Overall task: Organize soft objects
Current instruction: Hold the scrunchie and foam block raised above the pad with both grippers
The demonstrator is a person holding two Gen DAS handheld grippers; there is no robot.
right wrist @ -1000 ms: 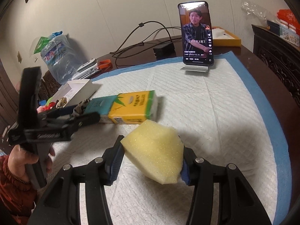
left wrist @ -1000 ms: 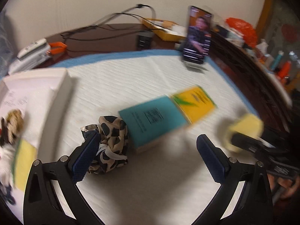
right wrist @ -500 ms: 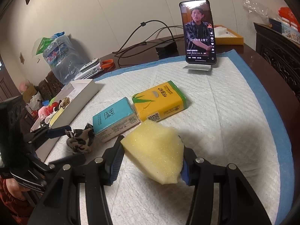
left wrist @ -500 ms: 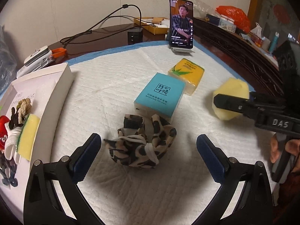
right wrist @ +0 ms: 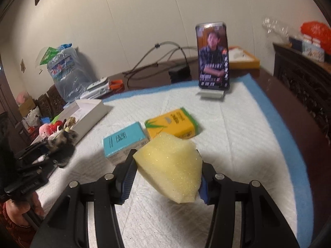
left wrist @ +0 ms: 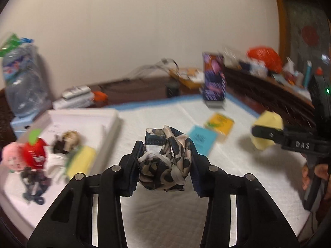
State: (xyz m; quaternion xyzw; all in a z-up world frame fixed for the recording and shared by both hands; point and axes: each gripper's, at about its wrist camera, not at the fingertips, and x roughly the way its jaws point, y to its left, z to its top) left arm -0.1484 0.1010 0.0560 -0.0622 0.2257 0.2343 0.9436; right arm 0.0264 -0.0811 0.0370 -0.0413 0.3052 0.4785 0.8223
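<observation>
A crumpled leopard-print cloth (left wrist: pixel 165 165) sits between the blue pads of my left gripper (left wrist: pixel 165 147), whose jaws are closing and pressing on it. The cloth hangs above the white pad (left wrist: pixel 165 217). In the right wrist view the same cloth (right wrist: pixel 66 137) shows at the far left, near the white box (right wrist: pixel 93 111). My right gripper (right wrist: pixel 167 162) is shut on a yellow sponge block (right wrist: pixel 171 171), held above the pad. A teal tissue pack (right wrist: pixel 124 139) and a yellow tissue pack (right wrist: pixel 171 124) lie on the pad just beyond the sponge.
The white box (left wrist: pixel 107 119) at left holds plush toys (left wrist: pixel 33 153) and a yellow sponge (left wrist: pixel 82 161). A phone (right wrist: pixel 213 55) stands on a holder at the pad's far edge. Cables, an orange tray and a water jug (right wrist: pixel 68 72) lie behind. A dark cabinet stands at right.
My left gripper has gone from wide open around the leopard cloth to closed on it, lifted it off the pad and swung left toward the white box. The right gripper still holds the sponge.
</observation>
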